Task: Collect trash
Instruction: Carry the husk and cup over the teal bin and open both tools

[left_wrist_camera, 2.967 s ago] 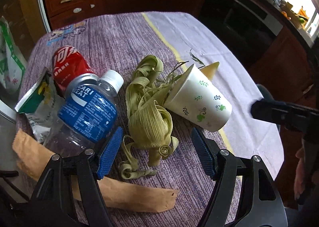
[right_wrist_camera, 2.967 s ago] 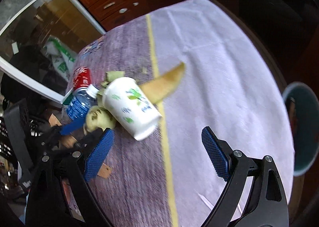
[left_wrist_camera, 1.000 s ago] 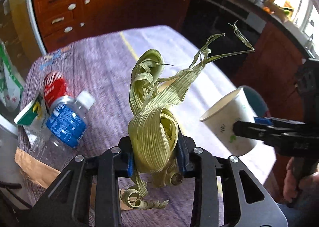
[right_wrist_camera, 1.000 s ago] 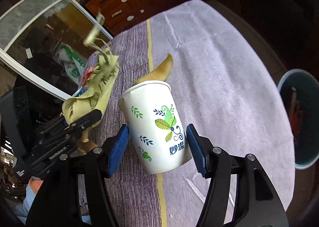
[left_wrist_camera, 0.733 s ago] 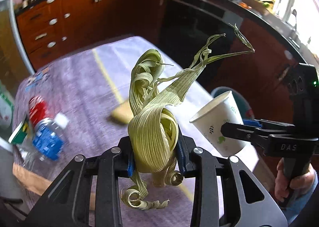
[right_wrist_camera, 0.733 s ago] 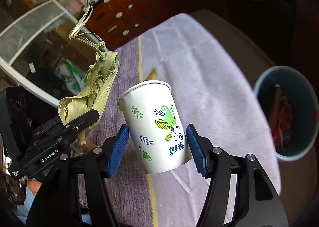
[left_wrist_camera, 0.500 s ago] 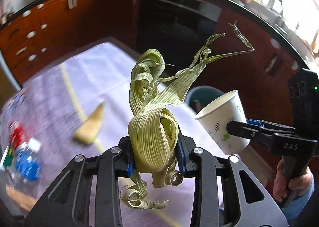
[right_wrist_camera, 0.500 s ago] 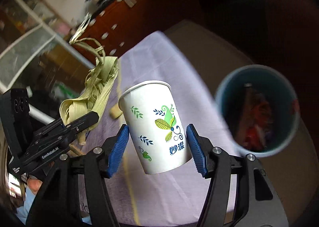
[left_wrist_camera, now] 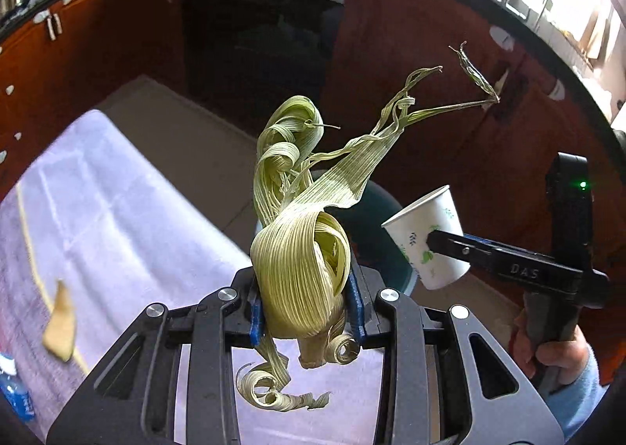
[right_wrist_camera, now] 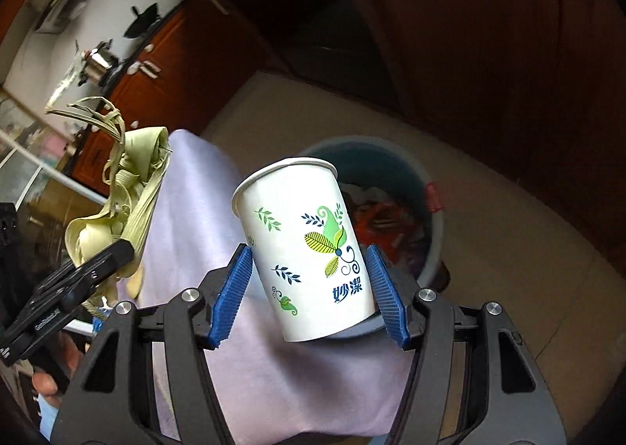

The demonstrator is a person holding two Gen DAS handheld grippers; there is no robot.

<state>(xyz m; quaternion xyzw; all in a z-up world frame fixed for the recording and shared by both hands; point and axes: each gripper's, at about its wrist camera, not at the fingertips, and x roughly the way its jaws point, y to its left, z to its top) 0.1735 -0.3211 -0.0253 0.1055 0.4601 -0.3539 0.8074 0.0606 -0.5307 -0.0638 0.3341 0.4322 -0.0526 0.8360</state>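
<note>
My left gripper (left_wrist_camera: 307,308) is shut on a bundle of curled pale-green corn husks (left_wrist_camera: 301,261), whose thin ends trail up and to the right. My right gripper (right_wrist_camera: 311,288) is shut on a white paper cup (right_wrist_camera: 305,245) printed with green leaves, held upright and slightly tilted. Behind the cup stands a blue trash bin (right_wrist_camera: 430,245) on the floor with colourful waste inside. From the left wrist view the cup (left_wrist_camera: 426,237) hangs at the right in the right gripper, and the bin (left_wrist_camera: 375,218) is mostly hidden behind the husks. The husks (right_wrist_camera: 121,190) show at the left of the right wrist view.
The table under a lilac cloth (left_wrist_camera: 105,210) ends just before the bin. A tan scrap (left_wrist_camera: 60,323) and a blue-labelled bottle (left_wrist_camera: 15,394) lie at its left. Dark wooden cabinets (left_wrist_camera: 411,65) and an oven (left_wrist_camera: 258,22) stand behind. A person's hand (left_wrist_camera: 555,359) holds the right gripper's handle.
Both grippers swung away from the middle of the table toward its edge and the bin, still holding husks and cup. The bin now sits directly behind the cup.
</note>
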